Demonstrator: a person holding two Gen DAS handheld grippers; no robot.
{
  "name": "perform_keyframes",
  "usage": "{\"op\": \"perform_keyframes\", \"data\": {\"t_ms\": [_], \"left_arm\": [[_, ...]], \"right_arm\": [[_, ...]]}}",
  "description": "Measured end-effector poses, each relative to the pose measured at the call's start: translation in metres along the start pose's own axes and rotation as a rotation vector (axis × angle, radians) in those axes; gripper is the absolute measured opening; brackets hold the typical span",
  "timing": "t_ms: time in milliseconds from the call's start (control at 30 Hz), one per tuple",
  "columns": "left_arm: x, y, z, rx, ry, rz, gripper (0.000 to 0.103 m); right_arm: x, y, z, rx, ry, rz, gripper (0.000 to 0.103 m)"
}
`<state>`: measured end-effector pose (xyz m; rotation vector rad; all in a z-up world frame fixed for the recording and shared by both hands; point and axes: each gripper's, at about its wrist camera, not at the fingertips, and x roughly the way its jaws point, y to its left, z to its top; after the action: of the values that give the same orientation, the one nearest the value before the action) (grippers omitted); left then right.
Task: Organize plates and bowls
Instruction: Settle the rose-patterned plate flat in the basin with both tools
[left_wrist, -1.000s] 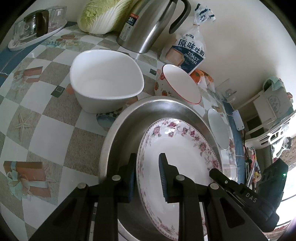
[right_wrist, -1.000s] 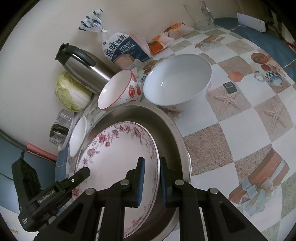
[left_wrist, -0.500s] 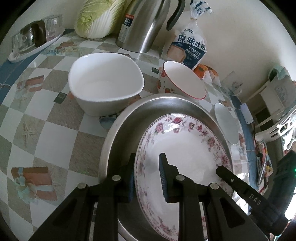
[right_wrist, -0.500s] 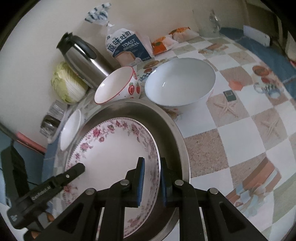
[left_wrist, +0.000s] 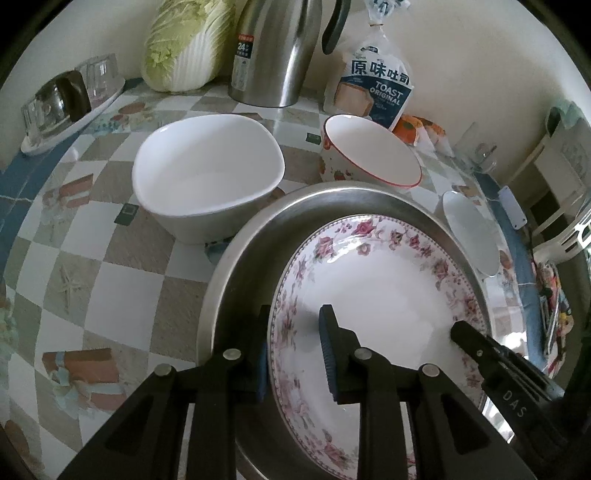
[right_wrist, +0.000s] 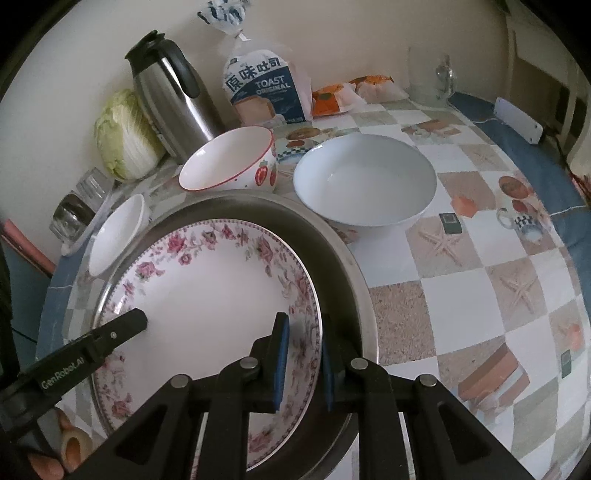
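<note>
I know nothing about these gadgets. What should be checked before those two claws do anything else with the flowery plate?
1. Floral plate lies inside the steel basin: ok.
2. Left gripper grips the plate's rim: not ok. Its jaws straddle the rim but have just opened a little, and a gap shows at the inner pad.
3. Right gripper grips the opposite rim firmly: cannot tell. It straddles the rim.
4. Plate sits flat on the basin's floor: cannot tell.
5. White bowl and strawberry bowl stand outside the basin: ok.
</note>
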<state>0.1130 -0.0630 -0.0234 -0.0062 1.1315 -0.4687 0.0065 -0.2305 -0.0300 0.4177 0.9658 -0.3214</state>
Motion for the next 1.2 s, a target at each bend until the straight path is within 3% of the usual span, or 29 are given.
{"op": "perform_keyframes", "data": {"t_ms": [1067,1200], "left_arm": [[-0.007,-0.002,0.001,0.021,-0.021,0.031,0.028],[-0.017,-0.004,0.003,0.028,-0.046,0.027,0.041]], "right_arm": [[-0.011,0.002,0.004,-0.038,-0.054,-0.062,0.019],[-0.022,0.000,0.007,-0.030,-0.082,-0.053,0.019]]}}
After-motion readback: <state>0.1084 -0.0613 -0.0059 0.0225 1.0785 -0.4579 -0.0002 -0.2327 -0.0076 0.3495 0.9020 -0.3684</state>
